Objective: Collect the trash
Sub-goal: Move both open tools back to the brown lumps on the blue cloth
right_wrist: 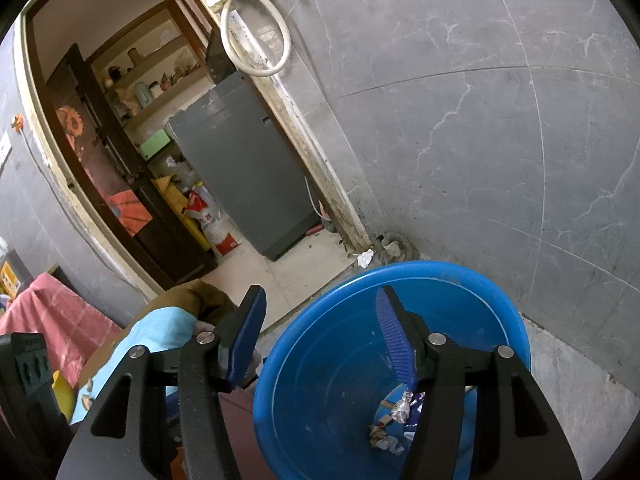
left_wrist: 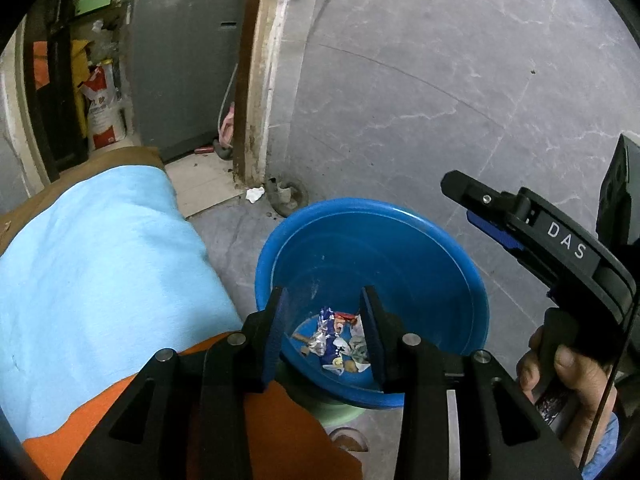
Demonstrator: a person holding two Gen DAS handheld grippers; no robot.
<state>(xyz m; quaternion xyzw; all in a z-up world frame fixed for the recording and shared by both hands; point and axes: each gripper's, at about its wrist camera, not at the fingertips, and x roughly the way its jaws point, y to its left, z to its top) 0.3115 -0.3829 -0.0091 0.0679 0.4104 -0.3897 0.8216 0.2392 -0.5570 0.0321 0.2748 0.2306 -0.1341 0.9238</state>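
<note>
Left wrist view
Bin: blue bucket [left_wrist: 400, 256], upright, mouth facing up, on the grey floor [left_wrist: 440, 80] beside a light-blue cloth [left_wrist: 100, 272].
Trash: crumpled wrappers [left_wrist: 334, 338] in a heap on the bucket bottom (no clear long axis).
Left gripper [left_wrist: 326, 332]: tilted down over the near rim, jaws parted, nothing between the pads.
Right gripper [left_wrist: 480, 216]: at right, held by a hand [left_wrist: 560, 376]; its gap is not visible here.

Right wrist view
Bin: same bucket [right_wrist: 320, 380], below and to the right.
Right gripper [right_wrist: 320, 344]: angled down, jaws standing apart and empty, one finger over the bucket, the other outside it.
Background: open doorway [right_wrist: 120, 120].
</note>
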